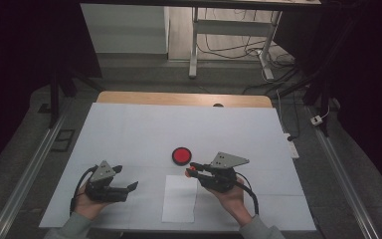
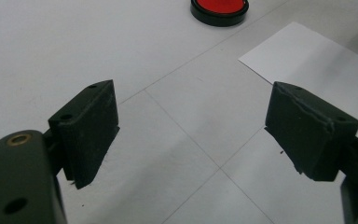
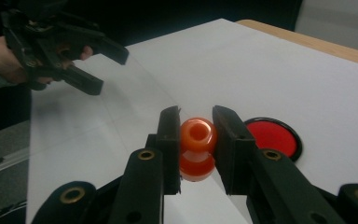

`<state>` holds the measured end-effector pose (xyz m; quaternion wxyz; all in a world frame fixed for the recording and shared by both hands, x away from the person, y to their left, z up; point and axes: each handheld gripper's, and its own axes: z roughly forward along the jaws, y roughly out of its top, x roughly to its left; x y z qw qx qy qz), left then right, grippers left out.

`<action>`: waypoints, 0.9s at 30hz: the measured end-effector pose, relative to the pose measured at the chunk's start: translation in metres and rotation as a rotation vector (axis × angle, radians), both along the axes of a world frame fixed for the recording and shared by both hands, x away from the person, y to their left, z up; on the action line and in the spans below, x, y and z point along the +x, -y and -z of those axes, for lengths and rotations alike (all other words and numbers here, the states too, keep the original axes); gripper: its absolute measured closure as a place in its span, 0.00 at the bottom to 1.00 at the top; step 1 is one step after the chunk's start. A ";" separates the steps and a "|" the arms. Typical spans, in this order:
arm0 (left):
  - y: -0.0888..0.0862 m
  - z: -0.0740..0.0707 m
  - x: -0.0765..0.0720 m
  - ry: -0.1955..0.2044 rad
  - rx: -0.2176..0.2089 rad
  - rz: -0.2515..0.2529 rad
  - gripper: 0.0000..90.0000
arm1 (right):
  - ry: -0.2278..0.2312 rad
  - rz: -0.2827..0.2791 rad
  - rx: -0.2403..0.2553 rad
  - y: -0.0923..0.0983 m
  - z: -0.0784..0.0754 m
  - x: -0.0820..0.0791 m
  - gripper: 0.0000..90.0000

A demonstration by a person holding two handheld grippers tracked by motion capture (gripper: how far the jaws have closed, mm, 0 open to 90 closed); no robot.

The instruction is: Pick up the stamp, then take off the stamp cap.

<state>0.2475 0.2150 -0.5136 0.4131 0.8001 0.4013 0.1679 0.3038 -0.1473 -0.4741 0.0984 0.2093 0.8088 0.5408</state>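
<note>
A small orange spool-shaped piece (image 3: 197, 148) with a hole in its top sits between the jaws of my right gripper (image 3: 196, 135), which is shut on it. From above, that gripper (image 1: 191, 169) hovers just over the top edge of a white paper sheet (image 1: 179, 198), with the orange piece (image 1: 189, 173) at its tips. A red disc with a black rim (image 1: 181, 156) lies just beyond it on the table. My left gripper (image 1: 128, 178) is held low at the left, jaws wide open and empty; the left gripper view shows the disc (image 2: 219, 9) ahead.
A white mat (image 1: 144, 129) covers the wooden table (image 1: 179, 98). Beyond the far edge stand desk legs and cables on the floor. A power strip (image 1: 291, 145) lies off the right side. Metal rails run along both sides.
</note>
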 end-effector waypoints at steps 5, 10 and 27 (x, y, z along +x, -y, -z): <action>0.000 0.000 0.000 0.000 0.001 0.002 0.19 | 0.000 -0.026 -0.001 -0.009 0.001 -0.005 0.80; 0.001 0.000 0.000 -0.001 0.002 0.004 0.19 | 0.000 -0.034 -0.004 -0.012 0.002 -0.007 0.80; 0.004 -0.001 0.000 0.003 0.002 0.006 0.19 | 0.014 -0.033 0.000 -0.011 0.000 -0.008 0.80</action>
